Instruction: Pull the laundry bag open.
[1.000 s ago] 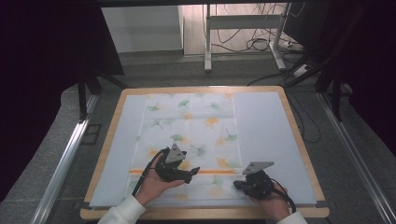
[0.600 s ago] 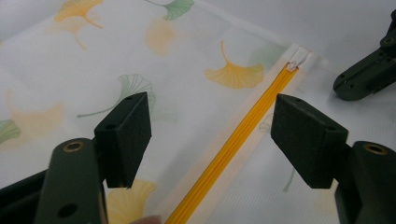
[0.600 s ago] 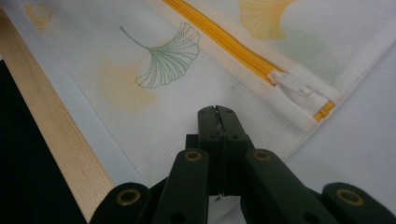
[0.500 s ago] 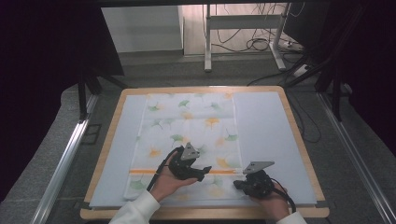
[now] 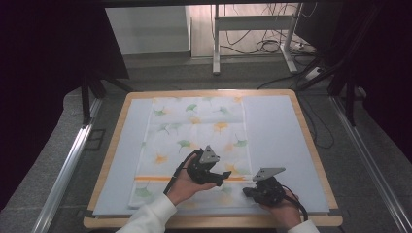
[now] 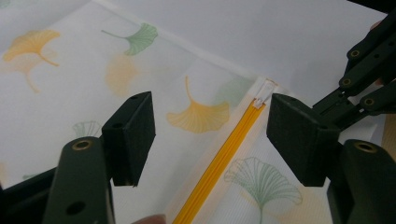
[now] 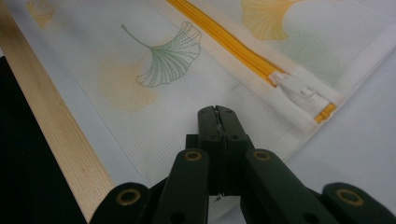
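Observation:
A white mesh bag printed with ginkgo leaves lies flat on the mat, an orange zipper running across its near end. My left gripper hovers over that zipper near its right end. Its jaws are open and have just been closing a little; they straddle the zipper without touching it, and the white pull lies just beyond them. My right gripper is shut, its tips low over the bag's near right corner, close to the pull. Whether they pinch fabric I cannot tell.
A pale blue mat covers the wooden table; its front rim runs close beside the right gripper. Beyond the table's far edge stand metal desk legs and loose cables on the floor.
My left gripper has moved to the right along the zipper, toward the right gripper. The right hand has stayed where it was.

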A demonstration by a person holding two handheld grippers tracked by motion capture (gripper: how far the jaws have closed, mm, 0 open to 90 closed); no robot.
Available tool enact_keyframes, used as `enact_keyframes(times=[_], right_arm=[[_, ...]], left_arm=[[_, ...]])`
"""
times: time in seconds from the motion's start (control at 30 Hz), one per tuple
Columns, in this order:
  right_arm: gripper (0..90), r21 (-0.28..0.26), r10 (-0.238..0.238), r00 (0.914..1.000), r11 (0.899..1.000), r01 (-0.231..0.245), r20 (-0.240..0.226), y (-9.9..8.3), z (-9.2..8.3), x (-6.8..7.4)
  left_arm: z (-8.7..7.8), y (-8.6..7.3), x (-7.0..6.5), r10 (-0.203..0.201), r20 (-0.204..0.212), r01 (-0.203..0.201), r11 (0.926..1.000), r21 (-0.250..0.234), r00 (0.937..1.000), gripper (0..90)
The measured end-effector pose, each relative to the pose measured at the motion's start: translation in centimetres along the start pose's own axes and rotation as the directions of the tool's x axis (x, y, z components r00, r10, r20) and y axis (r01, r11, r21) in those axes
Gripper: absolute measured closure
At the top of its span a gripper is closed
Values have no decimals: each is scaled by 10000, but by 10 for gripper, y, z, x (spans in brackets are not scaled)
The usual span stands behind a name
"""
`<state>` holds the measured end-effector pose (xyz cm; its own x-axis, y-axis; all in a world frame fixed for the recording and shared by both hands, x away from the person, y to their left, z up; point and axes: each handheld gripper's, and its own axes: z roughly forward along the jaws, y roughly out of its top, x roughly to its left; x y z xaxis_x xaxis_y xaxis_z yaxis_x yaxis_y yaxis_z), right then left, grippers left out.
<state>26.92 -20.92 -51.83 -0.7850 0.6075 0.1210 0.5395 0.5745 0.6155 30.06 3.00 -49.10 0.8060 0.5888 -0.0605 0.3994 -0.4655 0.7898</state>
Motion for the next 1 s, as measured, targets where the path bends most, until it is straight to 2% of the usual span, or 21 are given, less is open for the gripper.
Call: enact_keyframes(times=[0.27,0.6,0.67,1.0], right_arm=[[892,-8,-10,10000,10000,10,-74,0,0,-1],[892,-5,-22,10000,10000,22,-92,0,0,-1],[892,-2,-36,10000,10000,36,-90,0,0,-1],[892,11,-34,9999,10000,34,-125,0,0,-2]], left_arm=[[12,8,-6,100,242,-102,9999,96,9997,339],[25,11,-10,221,396,-232,9994,267,9990,358],[27,11,-10,383,499,-402,9985,364,9980,362],[44,13,-18,434,681,-464,9980,430,9967,415]])
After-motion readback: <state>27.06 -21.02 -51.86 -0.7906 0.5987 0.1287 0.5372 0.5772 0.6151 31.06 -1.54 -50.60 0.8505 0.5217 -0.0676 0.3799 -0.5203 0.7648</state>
